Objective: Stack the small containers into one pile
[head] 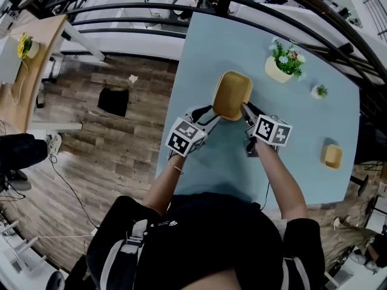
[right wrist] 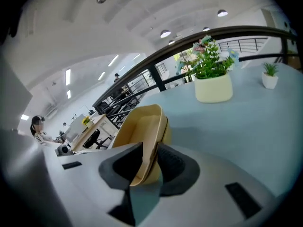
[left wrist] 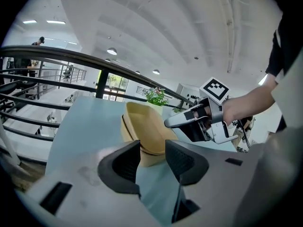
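Right gripper [right wrist: 150, 151] clamped on rim of nested tan containers [head: 232, 94], middle of table [head: 302, 119]. Left gripper [left wrist: 152, 145] slack, jaws apart, at stack's 8 o'clock. Off at table's 4 o'clock, lone tan container [head: 331, 156].

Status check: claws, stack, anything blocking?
Right claw shut on rim of tan rectangular nested containers. Left claw open at their near edge. Another small tan container sits apart, right side of light blue table. Nothing between.
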Motion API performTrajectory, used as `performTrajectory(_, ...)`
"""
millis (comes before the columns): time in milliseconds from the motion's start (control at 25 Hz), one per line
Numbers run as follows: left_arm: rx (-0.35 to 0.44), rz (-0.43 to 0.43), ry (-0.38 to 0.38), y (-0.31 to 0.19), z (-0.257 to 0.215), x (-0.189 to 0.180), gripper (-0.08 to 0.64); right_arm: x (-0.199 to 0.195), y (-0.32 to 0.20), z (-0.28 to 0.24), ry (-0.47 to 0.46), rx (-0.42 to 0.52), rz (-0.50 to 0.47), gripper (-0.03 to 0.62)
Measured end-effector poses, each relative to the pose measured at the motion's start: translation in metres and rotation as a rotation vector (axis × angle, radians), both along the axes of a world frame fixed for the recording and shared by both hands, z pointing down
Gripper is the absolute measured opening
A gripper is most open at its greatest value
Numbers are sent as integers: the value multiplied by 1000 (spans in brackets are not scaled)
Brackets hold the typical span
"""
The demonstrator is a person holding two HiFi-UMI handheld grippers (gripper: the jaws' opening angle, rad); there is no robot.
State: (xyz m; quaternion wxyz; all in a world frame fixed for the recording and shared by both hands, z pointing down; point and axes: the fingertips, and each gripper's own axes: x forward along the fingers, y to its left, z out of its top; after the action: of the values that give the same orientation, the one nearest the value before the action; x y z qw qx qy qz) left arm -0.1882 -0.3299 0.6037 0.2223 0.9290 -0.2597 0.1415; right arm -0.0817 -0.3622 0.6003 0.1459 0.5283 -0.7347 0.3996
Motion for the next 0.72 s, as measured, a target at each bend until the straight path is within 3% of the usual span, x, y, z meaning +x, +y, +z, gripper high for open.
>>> performTrajectory(200,-4,2,5,0,-4,0,143,-3,3,-2,-63,-5,28,94)
performTrajectory(720,31,11,-22,8,-5,-5,154,5,10,4,-25,3,61,104)
